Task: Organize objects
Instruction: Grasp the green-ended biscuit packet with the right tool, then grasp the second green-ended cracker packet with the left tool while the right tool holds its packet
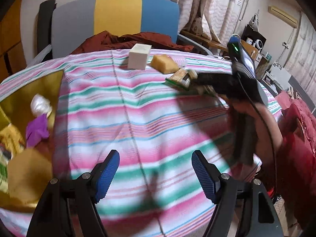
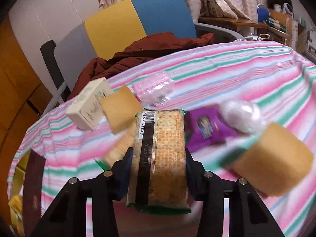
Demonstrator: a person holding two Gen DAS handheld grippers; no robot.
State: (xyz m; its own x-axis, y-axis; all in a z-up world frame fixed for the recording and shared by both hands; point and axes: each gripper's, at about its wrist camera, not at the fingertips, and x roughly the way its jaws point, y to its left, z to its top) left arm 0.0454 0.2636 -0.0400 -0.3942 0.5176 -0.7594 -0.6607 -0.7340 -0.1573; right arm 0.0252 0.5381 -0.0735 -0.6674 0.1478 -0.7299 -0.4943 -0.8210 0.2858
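My right gripper (image 2: 158, 158) is shut on a cracker packet (image 2: 160, 158) with a barcode and green ends, held above the striped cloth; it also shows in the left wrist view (image 1: 178, 78), with the right gripper (image 1: 192, 81) on it. My left gripper (image 1: 156, 169) is open and empty over the cloth. A white box (image 1: 139, 56) (image 2: 88, 106) and a yellow sponge (image 1: 165, 63) (image 2: 120, 108) lie at the far side. A purple packet (image 2: 207, 128), a white wrapped ball (image 2: 241, 116) and a second yellow sponge (image 2: 274, 164) appear blurred at the right.
A yellow bin (image 1: 31, 90) at the left holds a white bag (image 1: 40, 104), a purple packet (image 1: 36, 130) and a tan item (image 1: 27, 175). A striped cloth (image 1: 138, 118) covers the table. A chair (image 1: 118, 15) with a brown jacket (image 1: 128, 41) stands behind. A clear plastic container (image 2: 154, 88) lies on the cloth.
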